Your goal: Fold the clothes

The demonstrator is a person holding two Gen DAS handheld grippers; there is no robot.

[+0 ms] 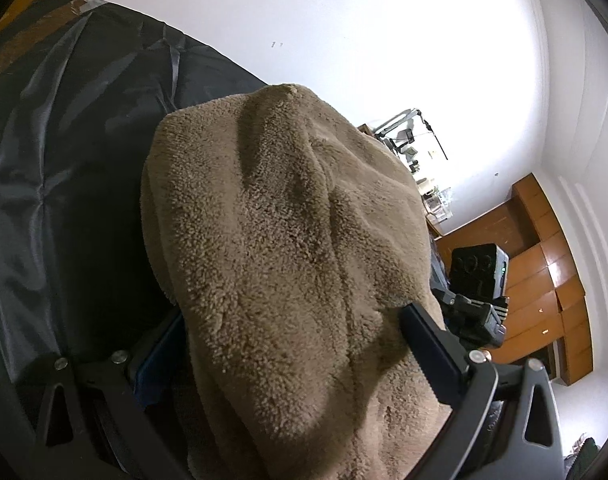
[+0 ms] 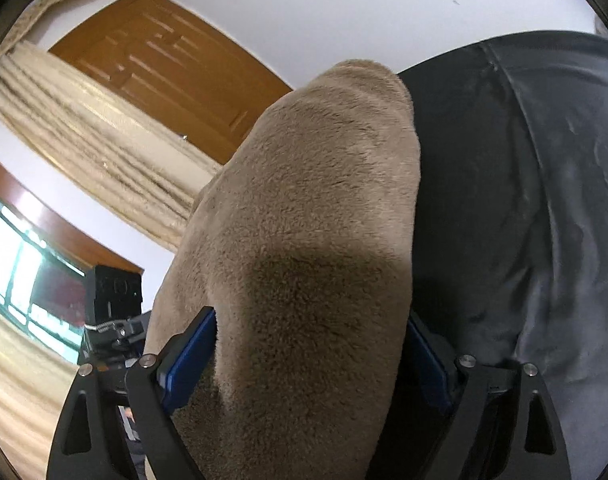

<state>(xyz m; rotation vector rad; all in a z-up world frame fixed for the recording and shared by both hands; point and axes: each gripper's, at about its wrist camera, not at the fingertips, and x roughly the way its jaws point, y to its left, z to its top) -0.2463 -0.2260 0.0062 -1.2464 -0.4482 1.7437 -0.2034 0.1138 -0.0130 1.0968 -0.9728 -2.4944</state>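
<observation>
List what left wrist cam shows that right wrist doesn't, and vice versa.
Left wrist only: wooden cabinets along the wall and cluttered shelving in the far corner.

Right wrist only: a wooden door, a cream curtain and a bright window.

Both: the tan fleece garment draped up between the fingers, held by the left gripper and the right gripper, against dark shiny fabric, with the other gripper's black camera unit at the side and a white wall.

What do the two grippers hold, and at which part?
Both hold the tan fleece garment: left gripper and right gripper each have a bunched fold between the jaws. Which part cannot be told.
</observation>
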